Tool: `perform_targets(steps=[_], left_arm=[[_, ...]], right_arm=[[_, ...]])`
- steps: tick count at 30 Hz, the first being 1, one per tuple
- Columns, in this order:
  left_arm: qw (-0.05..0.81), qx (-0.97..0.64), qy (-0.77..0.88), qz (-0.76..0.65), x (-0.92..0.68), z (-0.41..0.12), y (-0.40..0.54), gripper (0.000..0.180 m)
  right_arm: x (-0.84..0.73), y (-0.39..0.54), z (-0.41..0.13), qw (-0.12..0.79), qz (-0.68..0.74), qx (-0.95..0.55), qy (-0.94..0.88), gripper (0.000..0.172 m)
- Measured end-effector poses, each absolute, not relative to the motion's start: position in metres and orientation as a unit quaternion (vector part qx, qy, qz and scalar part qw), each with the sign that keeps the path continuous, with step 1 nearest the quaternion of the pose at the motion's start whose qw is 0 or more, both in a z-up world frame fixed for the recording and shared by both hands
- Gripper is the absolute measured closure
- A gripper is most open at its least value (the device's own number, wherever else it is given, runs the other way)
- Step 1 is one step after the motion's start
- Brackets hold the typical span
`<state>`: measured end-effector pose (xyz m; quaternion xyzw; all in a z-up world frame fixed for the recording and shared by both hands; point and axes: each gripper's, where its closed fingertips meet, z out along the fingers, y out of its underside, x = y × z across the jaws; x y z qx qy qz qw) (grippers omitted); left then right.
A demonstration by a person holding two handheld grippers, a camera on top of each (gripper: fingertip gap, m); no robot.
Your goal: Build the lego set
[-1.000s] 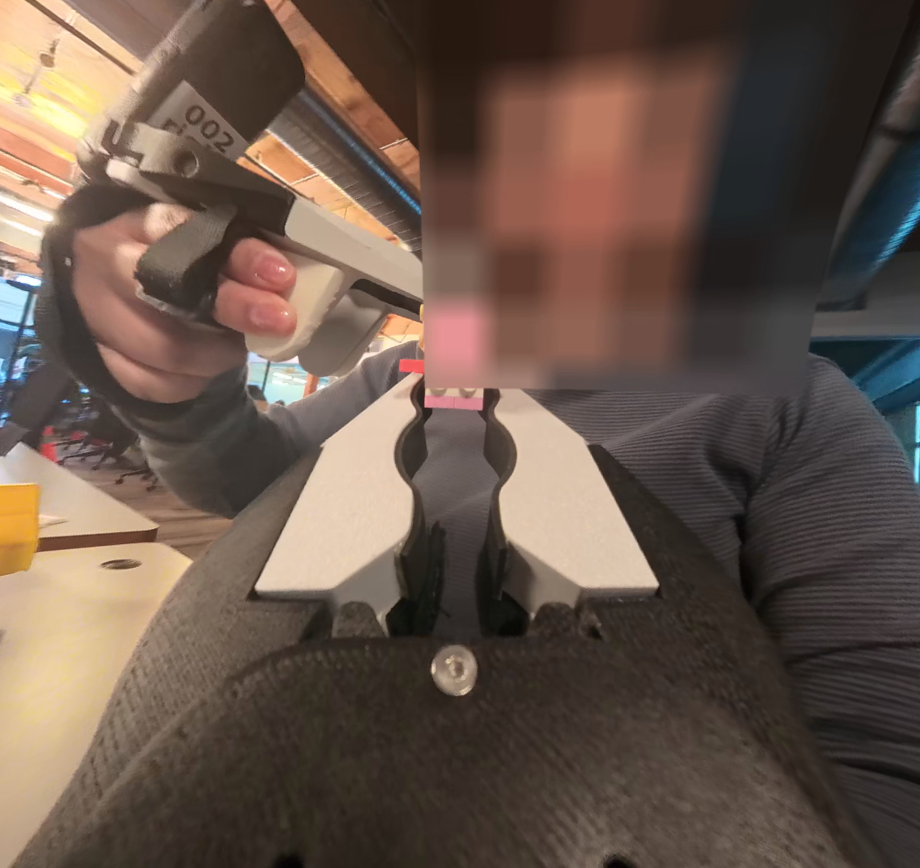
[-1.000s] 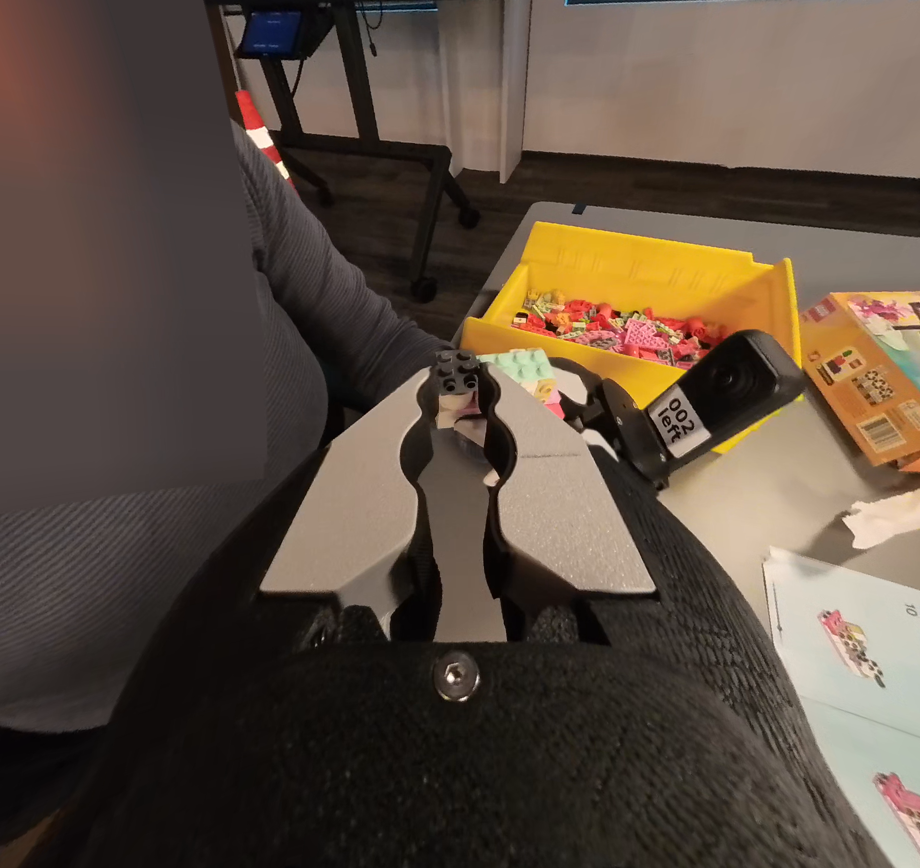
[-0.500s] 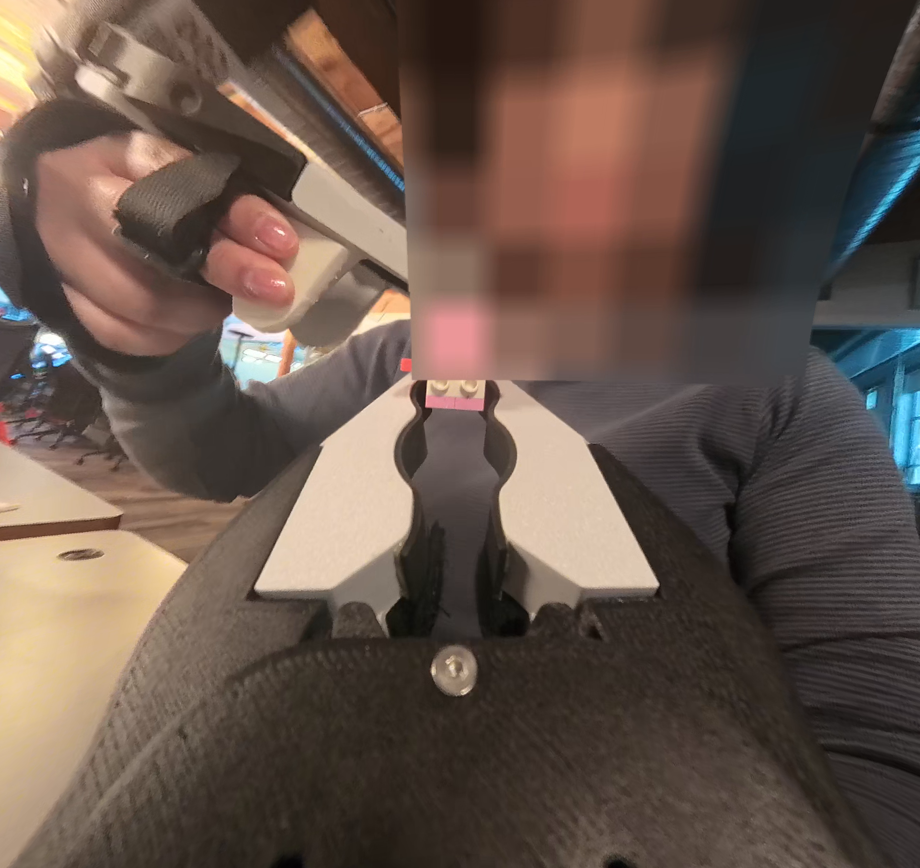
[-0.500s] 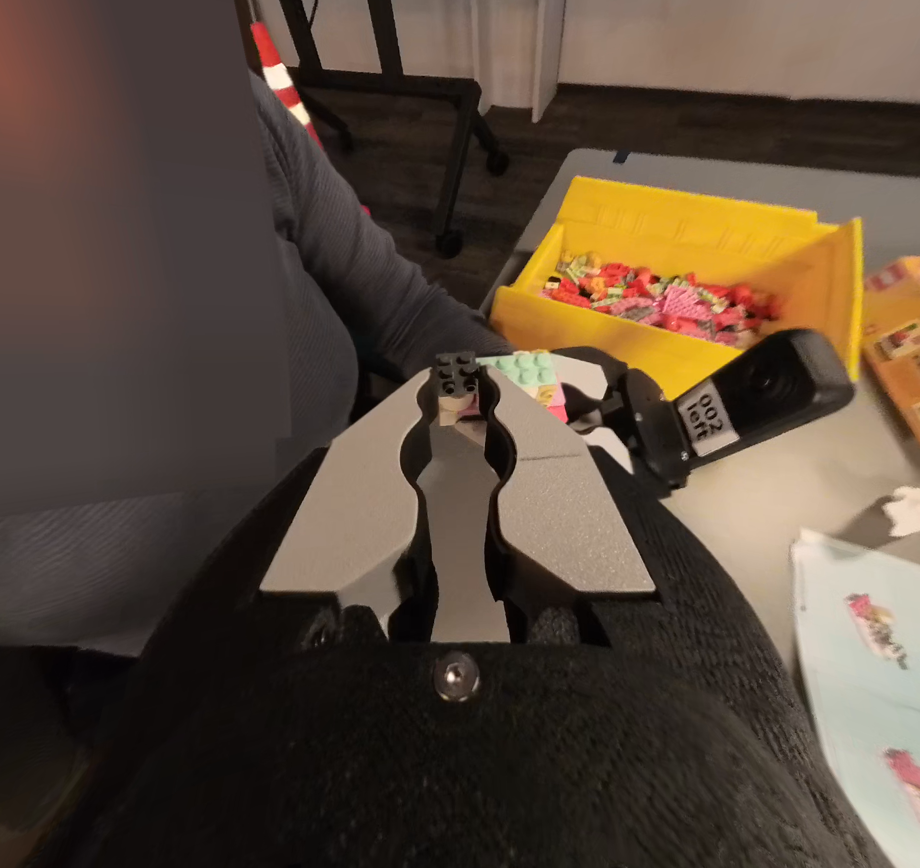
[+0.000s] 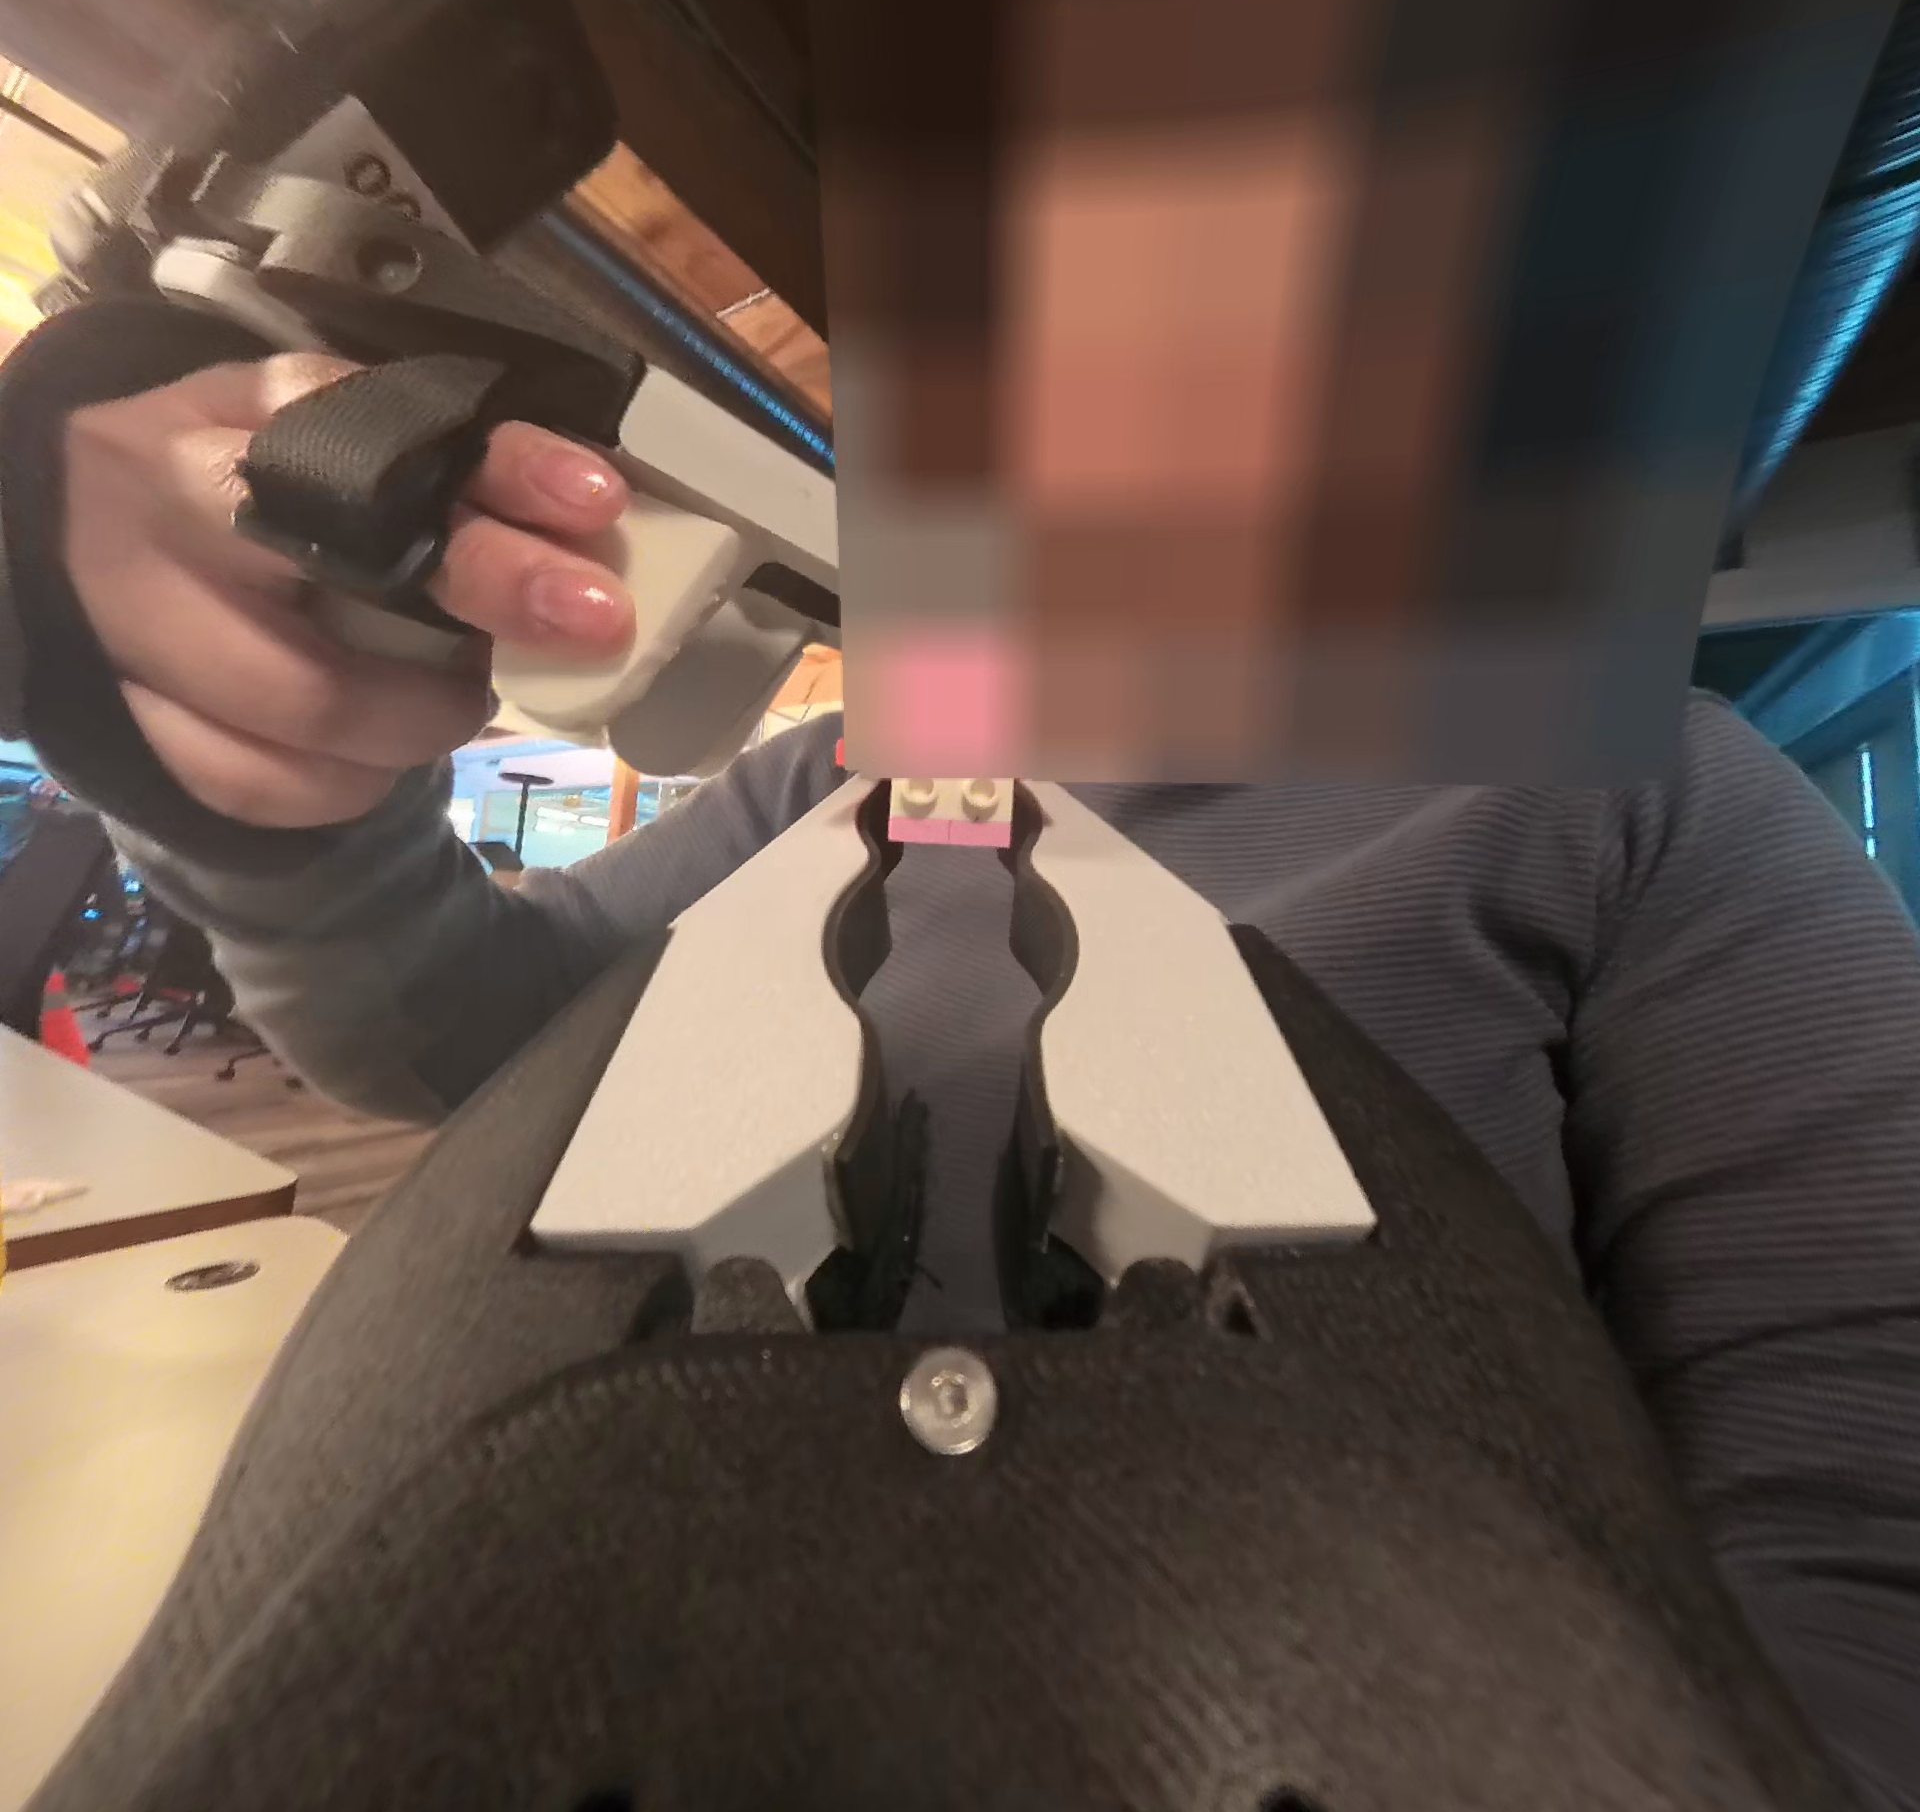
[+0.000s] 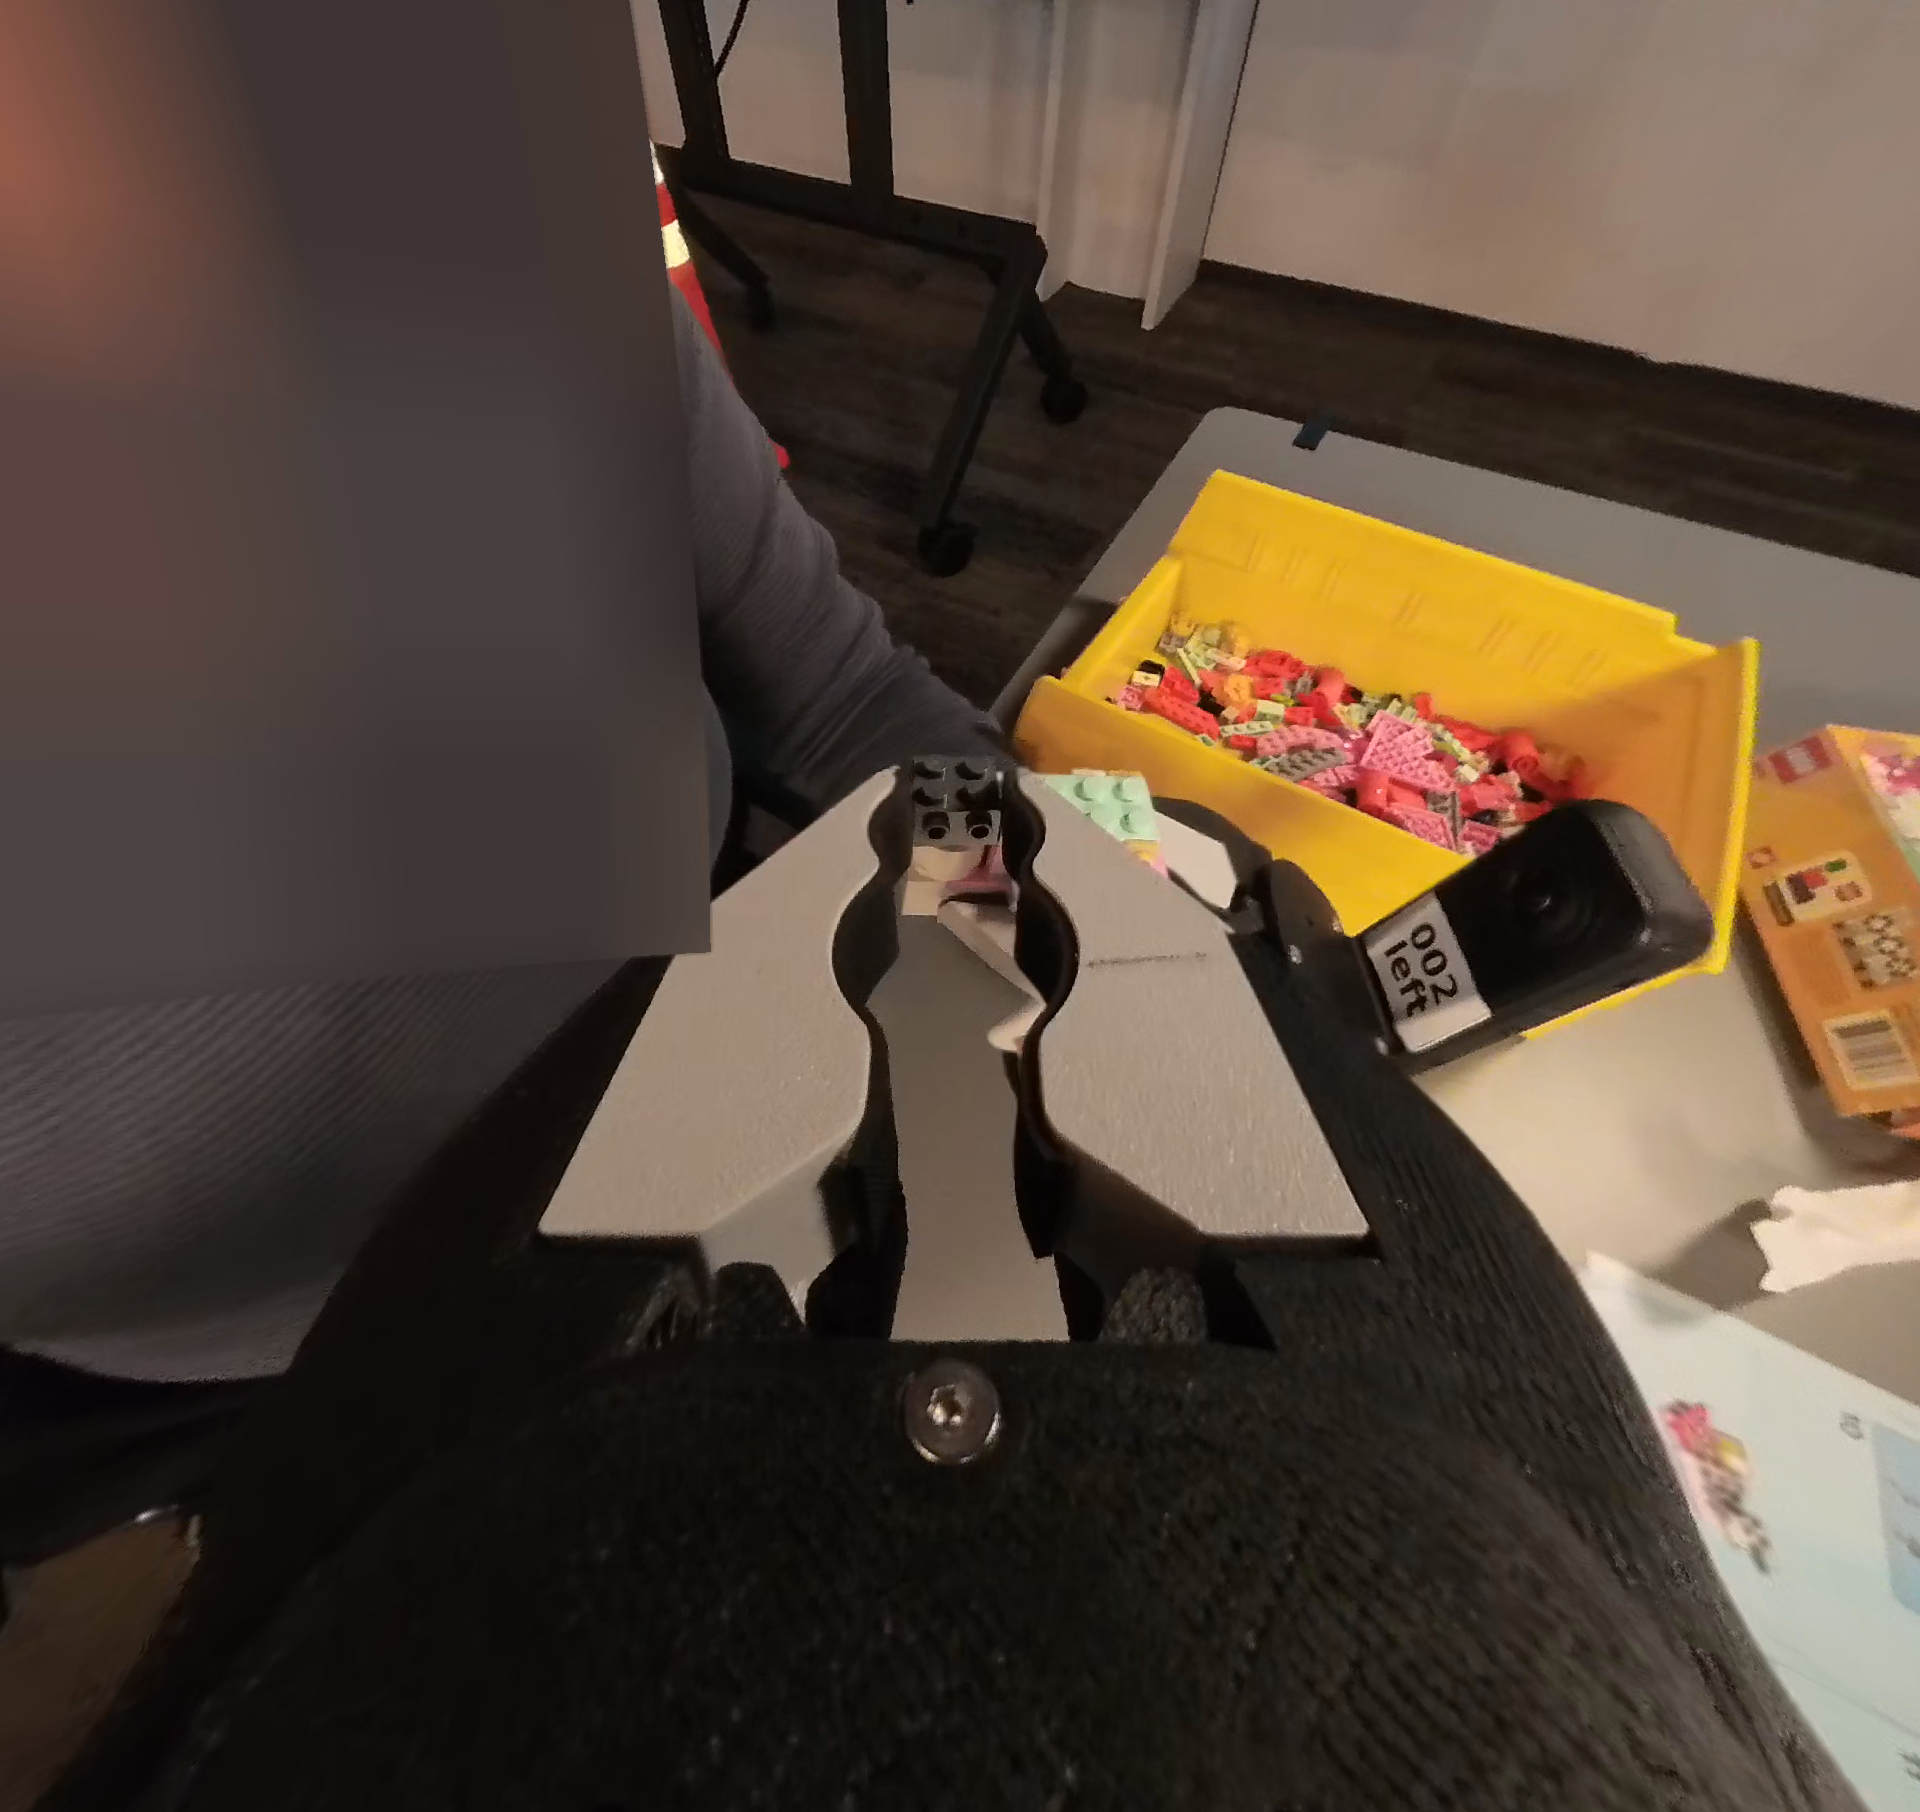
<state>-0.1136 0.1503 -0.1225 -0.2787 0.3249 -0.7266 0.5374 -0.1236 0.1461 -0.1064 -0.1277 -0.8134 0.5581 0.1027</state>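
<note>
**Both sets of fingers pinch one small brick build above the counter**

The left gripper [image 5: 951, 817] has its fingers pinching the cream-and-pink end of a small brick build [image 5: 951, 815], the pads pressed on either side. The right gripper [image 6: 956, 827] pinches the same build [image 6: 954, 832] at its dark grey studded end. A mint green plate [image 6: 1107, 798] on the build shows just beside the right fingers. Held from two ends like this, the build looks to be steadied by one gripper while the other works on it, lifted close to the person in the grey sweater [image 5: 1558, 1087], perhaps for a better look.

Just beyond the build lies the left gripper's black camera [image 6: 1538, 921]. Behind that stands a yellow bin [image 6: 1455, 609] of loose red and pink bricks, within easy reach on the counter [image 6: 1558, 1128]. Right of the bin lies an orange box [image 6: 1839, 931]; nearer, a printed booklet [image 6: 1766, 1450].
</note>
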Motion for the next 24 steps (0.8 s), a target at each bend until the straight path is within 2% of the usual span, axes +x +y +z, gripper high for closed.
perform_targets(steps=[6, 11, 13, 14, 16, 18, 21, 24], left_arm=[[0.534, -0.269, 0.322, -0.734, -0.115, -0.121, 0.149, 0.164], [0.529, -0.266, 0.325, -0.737, -0.114, -0.12, 0.147, 0.164], [0.529, -0.256, 0.323, -0.742, -0.116, -0.118, 0.146, 0.164], [0.53, -0.249, 0.32, -0.745, -0.119, -0.117, 0.145, 0.165], [0.53, -0.233, 0.315, -0.752, -0.124, -0.114, 0.143, 0.165], [0.529, -0.221, 0.312, -0.758, -0.128, -0.112, 0.141, 0.165], [0.527, -0.207, 0.305, -0.766, -0.132, -0.11, 0.14, 0.165], [0.526, -0.204, 0.3, -0.769, -0.134, -0.11, 0.141, 0.165]], right_arm=[[-0.129, 0.144, -0.102, 0.143, 0.557, -0.116, -0.81, 0.151], [-0.13, 0.141, -0.1, 0.142, 0.564, -0.117, -0.805, 0.148], [-0.13, 0.142, -0.097, 0.153, 0.57, -0.114, -0.799, 0.137], [-0.13, 0.143, -0.094, 0.165, 0.575, -0.108, -0.794, 0.125], [-0.131, 0.147, -0.087, 0.229, 0.574, -0.086, -0.781, 0.106], [-0.138, 0.153, -0.09, 0.351, 0.516, -0.049, -0.78, 0.088], [-0.143, 0.154, -0.096, 0.5, 0.407, 0.007, -0.764, 0.085], [-0.148, 0.148, -0.109, 0.577, 0.309, 0.048, -0.754, 0.087]])
